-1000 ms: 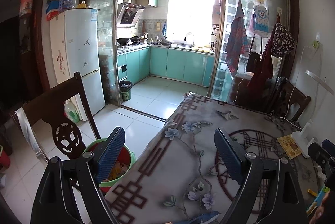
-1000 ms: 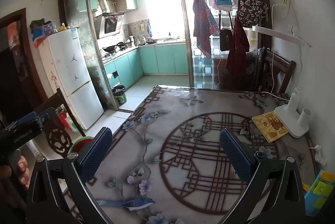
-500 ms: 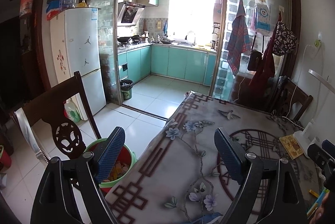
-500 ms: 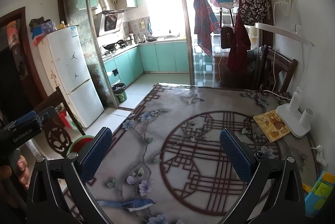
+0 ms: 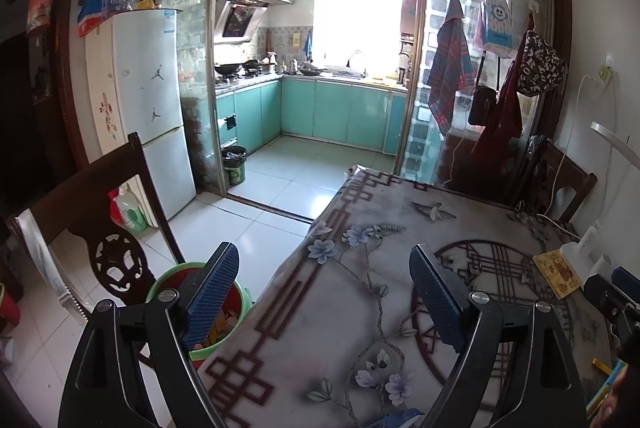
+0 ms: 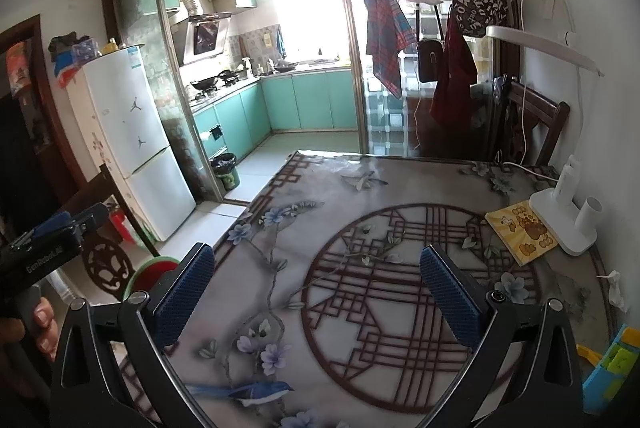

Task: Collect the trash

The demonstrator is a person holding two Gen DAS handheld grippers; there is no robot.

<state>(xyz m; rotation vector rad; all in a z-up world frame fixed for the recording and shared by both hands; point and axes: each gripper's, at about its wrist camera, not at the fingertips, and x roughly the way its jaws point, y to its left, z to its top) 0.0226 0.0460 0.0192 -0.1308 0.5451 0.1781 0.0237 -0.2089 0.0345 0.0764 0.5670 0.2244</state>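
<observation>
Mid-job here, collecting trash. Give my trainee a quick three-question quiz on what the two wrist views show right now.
1. True or false: the left gripper holds trash.
2. The crumpled tissue lies nearest which thing: A) fridge, B) lamp base, C) kitchen bin?
3. What stands on the floor beside the table, behind the left gripper's left finger?

Key
1. False: its jaws stand wide with nothing between them, as do the right gripper's.
2. B.
3. A green bucket with scraps inside.
</observation>
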